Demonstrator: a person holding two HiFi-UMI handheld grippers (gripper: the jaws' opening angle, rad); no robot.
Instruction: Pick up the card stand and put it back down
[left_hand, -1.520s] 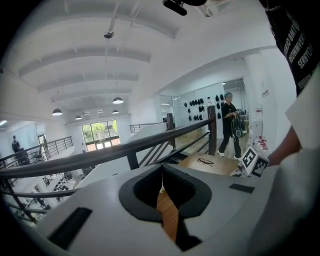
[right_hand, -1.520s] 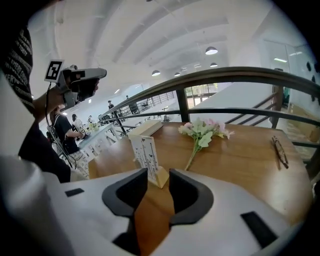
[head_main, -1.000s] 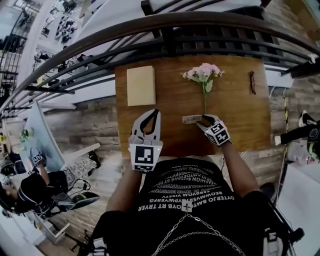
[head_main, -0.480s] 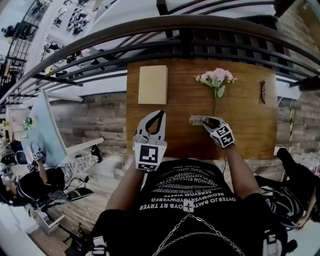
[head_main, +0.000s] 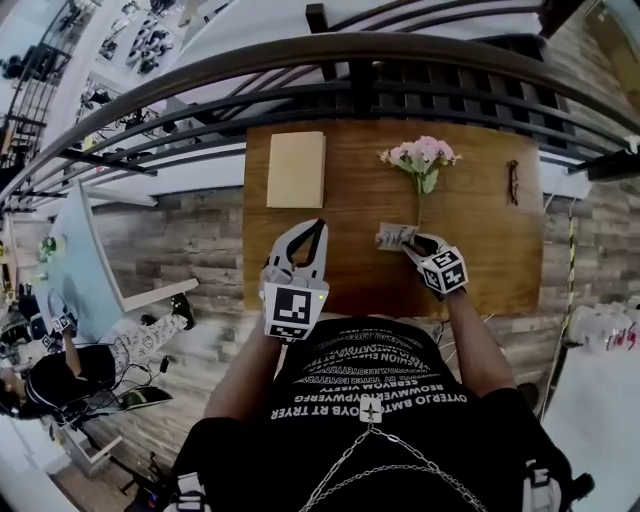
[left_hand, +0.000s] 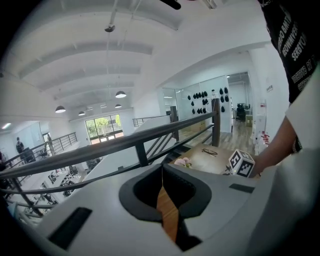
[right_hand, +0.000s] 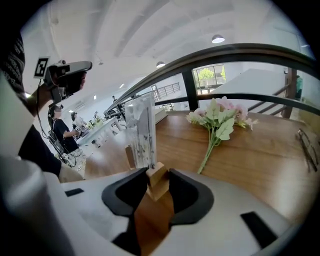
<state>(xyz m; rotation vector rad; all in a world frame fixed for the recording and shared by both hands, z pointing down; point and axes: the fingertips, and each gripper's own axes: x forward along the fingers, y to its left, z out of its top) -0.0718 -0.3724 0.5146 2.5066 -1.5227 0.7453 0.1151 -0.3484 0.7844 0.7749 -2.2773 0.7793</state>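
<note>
Right gripper view: clear acrylic card stand with small wooden base, mid brown wooden table; right gripper jaws have just been closing and pinch that base. Grasp looks made; the lift, if begun, is slight, and set-down remains. Left gripper pressed together, empty, well apart.

In the right gripper view the print on the card stand is too blurred for me to read. Its wooden base drops out of sight between the jaws of the right tool, which have just been closing. The glasses run off the picture's edge at 3 o'clock.
</note>
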